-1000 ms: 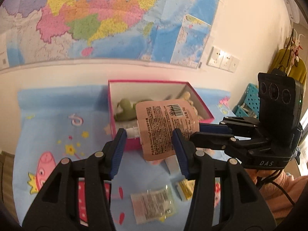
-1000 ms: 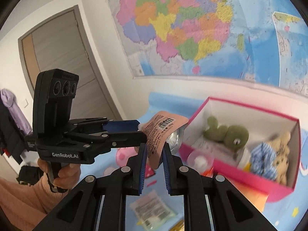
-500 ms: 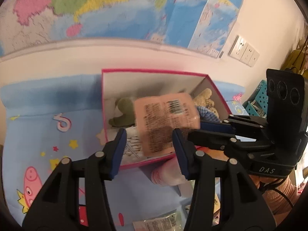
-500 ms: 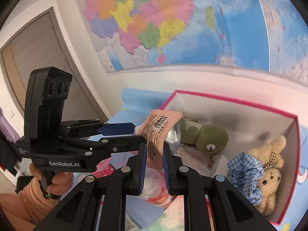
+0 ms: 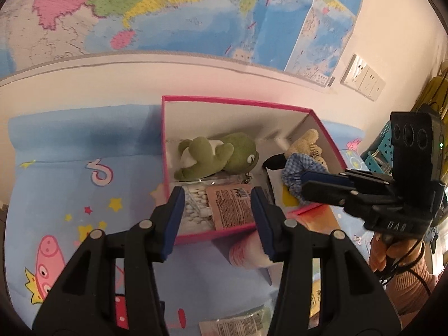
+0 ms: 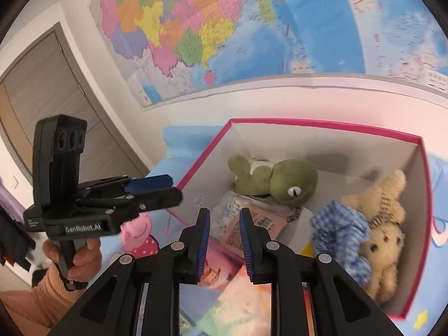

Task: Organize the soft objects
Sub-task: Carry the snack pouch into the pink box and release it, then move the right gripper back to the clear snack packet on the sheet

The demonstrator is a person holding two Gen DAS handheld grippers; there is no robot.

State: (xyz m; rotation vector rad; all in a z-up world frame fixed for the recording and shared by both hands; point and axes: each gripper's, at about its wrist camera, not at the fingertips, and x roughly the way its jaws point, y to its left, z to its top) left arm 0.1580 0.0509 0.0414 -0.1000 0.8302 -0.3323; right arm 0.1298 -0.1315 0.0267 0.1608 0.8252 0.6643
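Pink-rimmed box sits on a blue cartoon-print cloth, against the wall under a big coloured map. Inside the box: a green frog plush lying along the back, a tan teddy bear with a blue checked cloth against it at the right end, and a clear pack of cotton swabs at the near left corner. The pink pouch with the barcode now lies flat in the box, on top of the swab pack and just in front of the frog; nothing grips it. Right gripper hangs over the near rim of the box, its blue pads a narrow gap apart and opening, with no thing pressed between them; the pouch shows beyond the gap, down in the box. Left gripper is poised above the near wall, jaws standing moderately apart and holding nothing; the pouch is seen between them but lower, resting in the box. A hand in a peach sleeve holds the left tool's handle. Outside the box on the cloth, a pink-and-white tube lies just beside the near wall, and a small clear packet lies nearer still, at the bottom edge of the left view.
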